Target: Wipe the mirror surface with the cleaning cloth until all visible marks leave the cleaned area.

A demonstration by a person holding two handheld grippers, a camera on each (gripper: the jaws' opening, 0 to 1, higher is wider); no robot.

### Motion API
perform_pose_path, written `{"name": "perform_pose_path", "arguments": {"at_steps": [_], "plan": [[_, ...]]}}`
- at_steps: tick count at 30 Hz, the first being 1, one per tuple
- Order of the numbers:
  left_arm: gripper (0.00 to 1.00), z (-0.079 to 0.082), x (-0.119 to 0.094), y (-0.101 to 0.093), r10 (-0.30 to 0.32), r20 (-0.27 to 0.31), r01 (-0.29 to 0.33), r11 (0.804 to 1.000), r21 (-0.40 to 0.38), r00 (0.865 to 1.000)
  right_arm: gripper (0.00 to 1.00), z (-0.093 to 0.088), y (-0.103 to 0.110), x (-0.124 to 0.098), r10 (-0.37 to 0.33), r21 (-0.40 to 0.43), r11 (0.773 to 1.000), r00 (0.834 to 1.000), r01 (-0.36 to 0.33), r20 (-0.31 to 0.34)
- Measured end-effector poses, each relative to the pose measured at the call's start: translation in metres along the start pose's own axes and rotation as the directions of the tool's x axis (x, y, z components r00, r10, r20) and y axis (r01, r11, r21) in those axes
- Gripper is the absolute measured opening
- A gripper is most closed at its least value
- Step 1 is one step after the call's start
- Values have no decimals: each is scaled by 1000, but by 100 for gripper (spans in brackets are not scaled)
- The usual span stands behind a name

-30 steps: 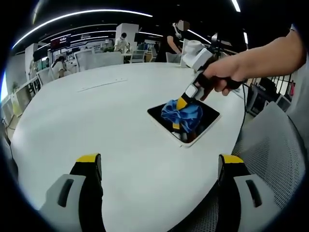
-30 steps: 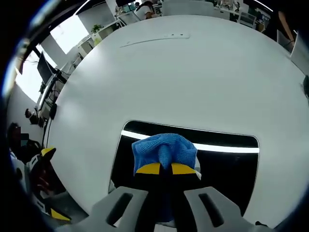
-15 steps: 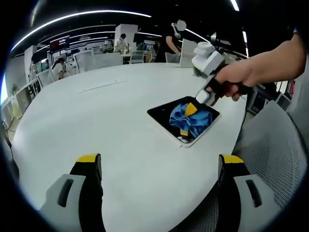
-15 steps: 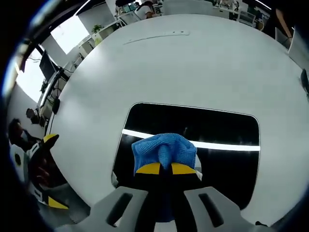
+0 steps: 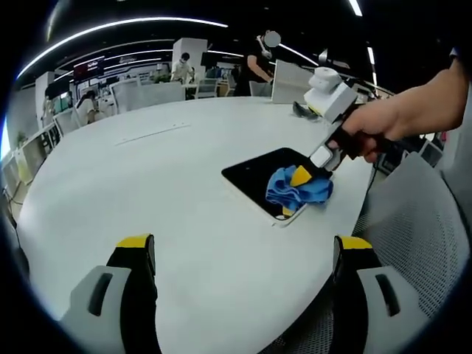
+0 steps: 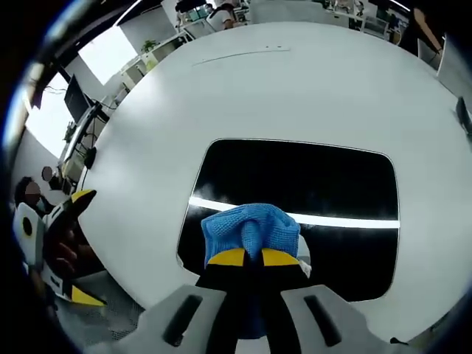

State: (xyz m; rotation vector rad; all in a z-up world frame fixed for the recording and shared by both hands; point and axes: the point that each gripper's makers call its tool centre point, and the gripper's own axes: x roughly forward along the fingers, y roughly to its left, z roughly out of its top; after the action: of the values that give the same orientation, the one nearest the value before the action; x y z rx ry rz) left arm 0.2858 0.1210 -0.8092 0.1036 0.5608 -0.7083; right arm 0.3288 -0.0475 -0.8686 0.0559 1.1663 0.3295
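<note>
Near the counter [image 5: 147, 184] edge, right claw [image 6: 255, 257] pinches the soft, light cloth [image 6: 251, 228] bunched on the fragile mirror [image 6: 302, 184]; left claw [image 5: 240, 251] gapes wide, holding nothing.

Round white table [image 5: 147, 184], large, with a thin straight seam [image 6: 240, 53] across its far part. Grey mesh office chair [image 5: 413, 221] at the table's near edge. Small dark item [image 5: 304, 110] on the far tabletop, possibly eyeglasses. Beyond: office desks and chairs [image 5: 147, 90], ceiling light strips [image 5: 110, 24], several people [image 5: 181, 66].
</note>
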Motion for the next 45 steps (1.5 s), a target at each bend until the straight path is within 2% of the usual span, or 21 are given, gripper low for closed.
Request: {"name": "perform_pose_path", "arguments": {"at_steps": [15, 21, 29, 35, 38, 43, 45], "plan": [[99, 3, 1, -1, 8, 8, -8, 1000, -4, 1000, 0, -13, 5, -5, 26, 12, 1000, 999, -25, -27], [99, -1, 0, 2, 23, -9, -23, 1000, -2, 1000, 0, -15, 5, -6, 39, 18, 999, 999, -39, -30], [99, 2, -1, 4, 21, 18, -20, 1000, -20, 1000, 0, -15, 6, -5, 56, 13, 998, 997, -55, -48], [99, 0, -7, 21, 95, 19, -94, 995, -13, 995, 0, -15, 5, -4, 70, -33, 997, 996, -71, -50], [99, 0, -9, 27, 127, 18, -127, 992, -29, 992, 0, -15, 4, -4, 93, -7, 996, 995, -93, -47], [99, -2, -9, 25, 114, 14, -114, 993, -19, 993, 0, -14, 6, -3, 94, -46, 994, 993, -97, -66], [99, 3, -7, 18, 88, 34, -87, 996, -27, 996, 0, -14, 6, -3, 88, -41, 995, 994, -90, -62]]}}
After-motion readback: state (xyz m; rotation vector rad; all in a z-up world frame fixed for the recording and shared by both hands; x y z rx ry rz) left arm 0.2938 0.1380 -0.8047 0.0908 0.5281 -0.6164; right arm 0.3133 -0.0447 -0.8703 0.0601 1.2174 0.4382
